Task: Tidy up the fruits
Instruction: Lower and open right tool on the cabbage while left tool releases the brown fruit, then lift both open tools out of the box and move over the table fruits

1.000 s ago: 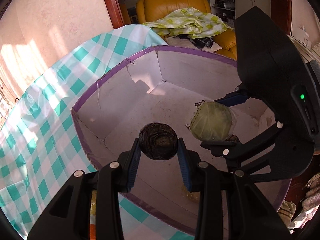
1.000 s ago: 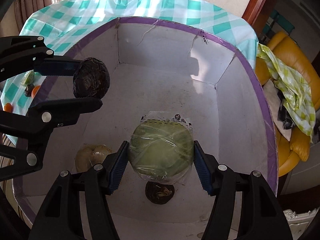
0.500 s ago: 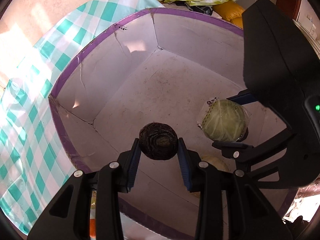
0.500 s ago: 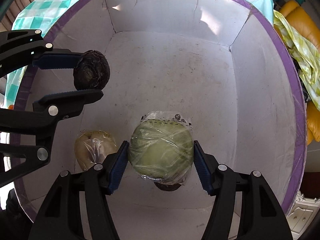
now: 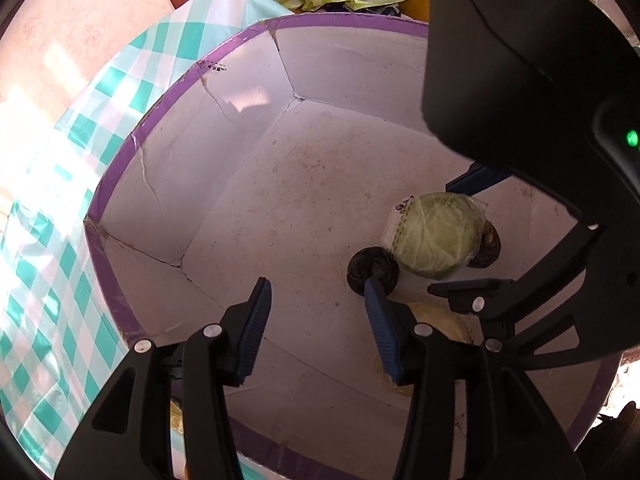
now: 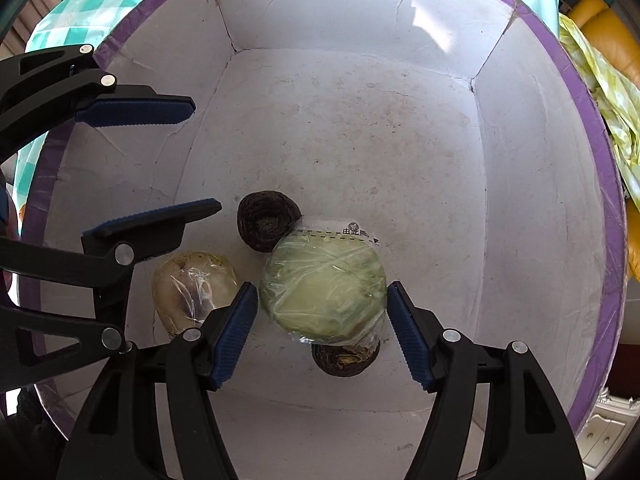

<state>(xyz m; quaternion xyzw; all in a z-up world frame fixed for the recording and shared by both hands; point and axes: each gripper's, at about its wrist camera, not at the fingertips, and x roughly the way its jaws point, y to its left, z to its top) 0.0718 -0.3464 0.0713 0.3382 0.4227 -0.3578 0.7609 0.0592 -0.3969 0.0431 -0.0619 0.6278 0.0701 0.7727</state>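
Both releases into the box [image 6: 540, 208] are just finishing. The left gripper [image 5: 316, 320] jaws have just opened off the dark fruit [image 6: 266, 222]; the right gripper [image 6: 320, 320] jaws have just parted beside the wrapped cabbage [image 6: 324, 284], holding nothing. Next, I judge, both lift clear.

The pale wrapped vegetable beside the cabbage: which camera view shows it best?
The right wrist view. There the pale wrapped vegetable lies almost whole on the box floor, left of the cabbage. The left wrist view shows only a sliver behind fingers.
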